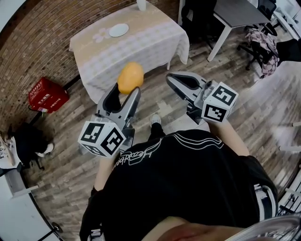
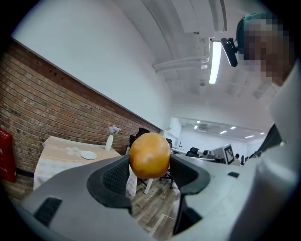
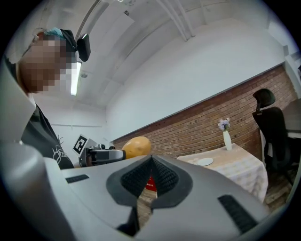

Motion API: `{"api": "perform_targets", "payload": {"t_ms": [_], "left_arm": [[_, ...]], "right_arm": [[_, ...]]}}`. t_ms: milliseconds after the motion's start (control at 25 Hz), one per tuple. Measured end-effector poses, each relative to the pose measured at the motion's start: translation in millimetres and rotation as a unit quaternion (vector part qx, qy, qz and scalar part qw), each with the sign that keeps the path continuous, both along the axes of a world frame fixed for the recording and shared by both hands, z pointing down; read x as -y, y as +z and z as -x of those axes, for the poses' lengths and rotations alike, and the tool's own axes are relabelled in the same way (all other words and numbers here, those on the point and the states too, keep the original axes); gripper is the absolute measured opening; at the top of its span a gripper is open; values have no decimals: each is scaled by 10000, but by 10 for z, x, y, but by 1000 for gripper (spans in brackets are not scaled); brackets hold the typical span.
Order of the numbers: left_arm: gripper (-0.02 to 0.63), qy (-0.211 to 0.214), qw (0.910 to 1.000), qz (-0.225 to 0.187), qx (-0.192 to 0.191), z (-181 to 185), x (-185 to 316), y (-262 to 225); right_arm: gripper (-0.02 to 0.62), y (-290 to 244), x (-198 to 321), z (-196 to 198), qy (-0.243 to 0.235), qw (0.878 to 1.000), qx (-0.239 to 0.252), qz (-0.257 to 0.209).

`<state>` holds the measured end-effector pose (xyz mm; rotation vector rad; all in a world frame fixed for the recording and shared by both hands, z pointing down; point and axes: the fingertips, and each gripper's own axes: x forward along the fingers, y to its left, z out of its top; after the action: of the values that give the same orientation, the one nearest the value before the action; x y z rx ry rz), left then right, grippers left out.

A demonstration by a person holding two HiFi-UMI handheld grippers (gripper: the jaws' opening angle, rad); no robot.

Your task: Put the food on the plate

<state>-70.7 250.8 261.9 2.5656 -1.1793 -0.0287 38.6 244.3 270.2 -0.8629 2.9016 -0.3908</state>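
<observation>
An orange, rounded food item point(image 1: 130, 77) is clamped at the tips of my left gripper point(image 1: 126, 90), raised well above the wooden floor. In the left gripper view the same food point(image 2: 149, 155) sits between the two dark pads. My right gripper point(image 1: 181, 81) is held beside it on the right, its jaws shut with nothing between them; its pads point(image 3: 162, 178) meet at the tips. The small white plate point(image 1: 118, 29) lies on a table with a pale cloth point(image 1: 141, 44), ahead of both grippers. From the right gripper view the plate point(image 3: 205, 161) appears far off.
A white vase point(image 1: 141, 4) stands at the table's far edge. A red box point(image 1: 45, 95) sits on the floor by the brick wall at left. Desks and office chairs point(image 1: 256, 40) fill the back right. A dark bag point(image 1: 28, 141) lies at far left.
</observation>
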Motion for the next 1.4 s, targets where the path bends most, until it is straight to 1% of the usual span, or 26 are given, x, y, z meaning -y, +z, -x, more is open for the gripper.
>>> {"api": "perform_targets", "payload": {"t_ms": [200, 360, 600, 800, 1000, 1160, 1280, 1400], "left_arm": [[265, 79, 9998, 153, 38, 55, 639, 40], [265, 181, 9997, 133, 55, 130, 1126, -33], [265, 218, 9997, 110, -5, 252, 1777, -99], [265, 183, 9997, 135, -73, 457, 2277, -64], [265, 178, 9996, 187, -138, 579, 2696, 45], [265, 143, 9997, 221, -8, 630, 2957, 181], [265, 106, 9992, 374, -33, 660, 3119, 305], [265, 65, 9992, 401, 25, 674, 3241, 372]], "right_arm": [[-3, 41, 601, 79, 43, 9999, 7, 145], [-3, -19, 1081, 161, 134, 9998, 16, 166], [-3, -74, 1724, 234, 271, 9994, -69, 185], [-3, -43, 2212, 397, 298, 9991, -140, 264], [-3, 14, 2615, 468, 379, 9986, -205, 311], [-3, 121, 2857, 502, 420, 9979, -199, 448], [-3, 233, 3018, 523, 414, 9972, -202, 588], [-3, 322, 3159, 558, 347, 9969, -199, 677]]}}
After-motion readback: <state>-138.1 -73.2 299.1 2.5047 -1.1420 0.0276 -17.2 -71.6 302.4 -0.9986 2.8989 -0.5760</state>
